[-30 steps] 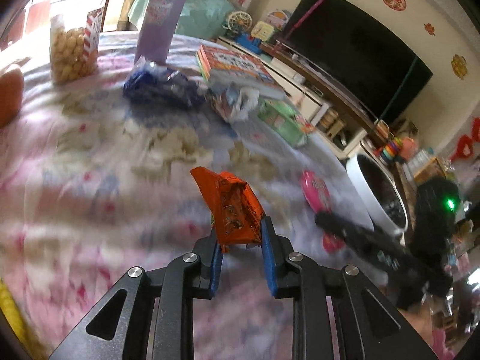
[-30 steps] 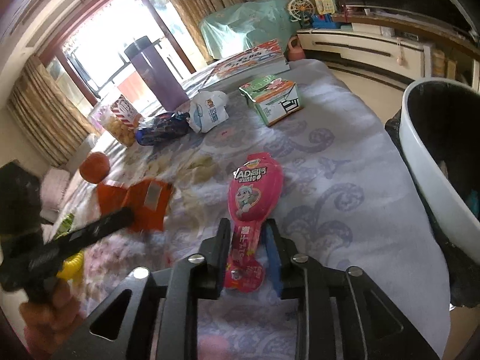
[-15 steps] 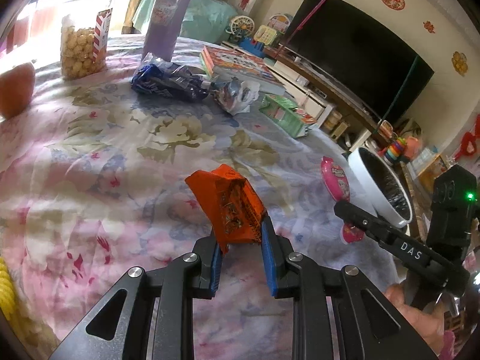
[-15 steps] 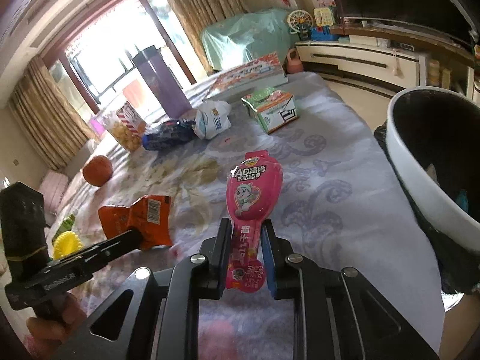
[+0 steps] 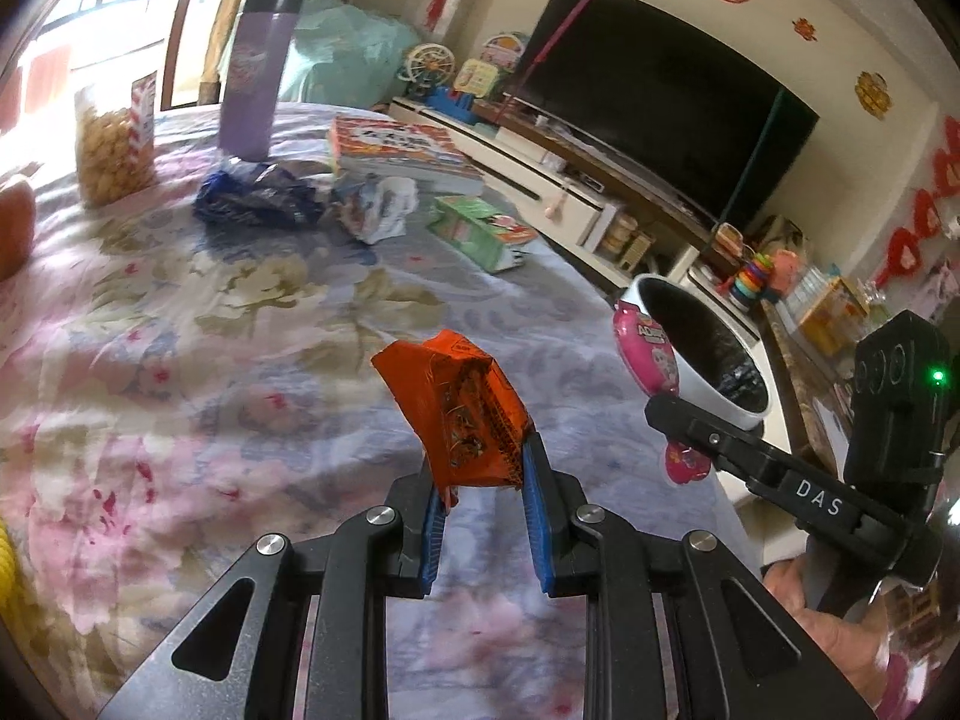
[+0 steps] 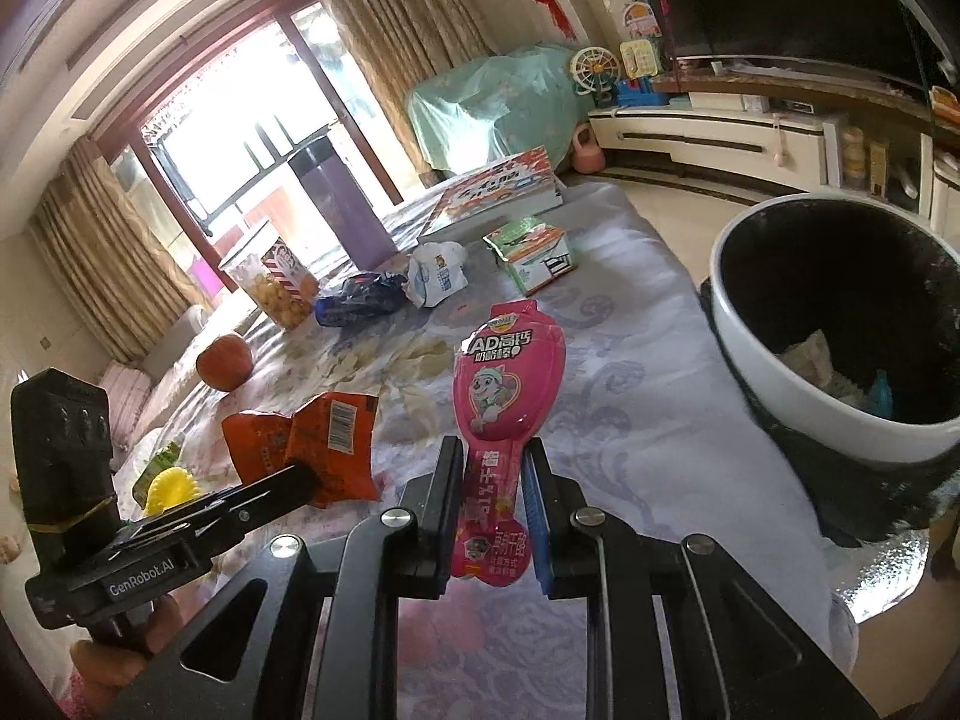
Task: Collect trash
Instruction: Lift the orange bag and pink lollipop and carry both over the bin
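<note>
Both grippers have swung toward the white bin (image 6: pixel 798 402) at right of frame. Left gripper (image 5: pixel 480 501) jaws pinch the orange wrapper (image 5: pixel 462 414) by its edge; right gripper (image 6: pixel 493 510) jaws clamp the pink packet (image 6: pixel 504 384). Either thin grip may slip short of the rim.

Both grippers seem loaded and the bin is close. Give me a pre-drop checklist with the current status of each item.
1. Left gripper holds the orange snack wrapper, jaws closed on its lower edge: ok.
2. Right gripper grips the pink cheese-stick wrapper: ok.
3. White trash bin open, with room inside: ok.
4. Either wrapper directly over the bin opening: not ok; both over the floral tablecloth.
5. Grippers clear of each other: ok.
6. Grip firmness: cannot tell.
</note>
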Tool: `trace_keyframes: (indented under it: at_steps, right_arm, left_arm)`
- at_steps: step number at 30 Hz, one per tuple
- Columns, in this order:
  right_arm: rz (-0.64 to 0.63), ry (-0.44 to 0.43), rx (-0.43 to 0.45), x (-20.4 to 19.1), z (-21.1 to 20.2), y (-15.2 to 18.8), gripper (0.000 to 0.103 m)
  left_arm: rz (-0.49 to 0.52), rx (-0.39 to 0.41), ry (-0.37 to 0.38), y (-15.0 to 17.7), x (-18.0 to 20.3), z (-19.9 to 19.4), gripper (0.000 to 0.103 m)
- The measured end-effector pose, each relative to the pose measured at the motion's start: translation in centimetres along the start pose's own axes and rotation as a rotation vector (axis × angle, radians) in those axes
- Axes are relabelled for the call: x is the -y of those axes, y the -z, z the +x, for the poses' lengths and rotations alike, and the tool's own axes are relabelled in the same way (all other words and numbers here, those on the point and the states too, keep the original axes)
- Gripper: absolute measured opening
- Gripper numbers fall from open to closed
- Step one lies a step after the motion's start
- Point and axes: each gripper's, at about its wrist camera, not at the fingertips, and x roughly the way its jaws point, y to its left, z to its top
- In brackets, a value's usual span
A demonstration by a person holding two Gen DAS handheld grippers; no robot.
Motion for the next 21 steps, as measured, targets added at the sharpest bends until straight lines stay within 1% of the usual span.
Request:
trace_keyframes:
  at_steps: [9, 21]
  right_arm:
    - [0.017, 0.018, 0.025, 1.3, -2.1, 0.4, 0.02]
    - [0.069, 0.045, 0.06, 4.1, -4.5, 0.6, 0.02]
  left_arm:
    - [0.043, -0.018, 0.019, 0.2, 2.6, 0.5, 0.022]
    - [0.109, -0.04, 0.055, -0.3, 5.7, 2.0, 0.022]
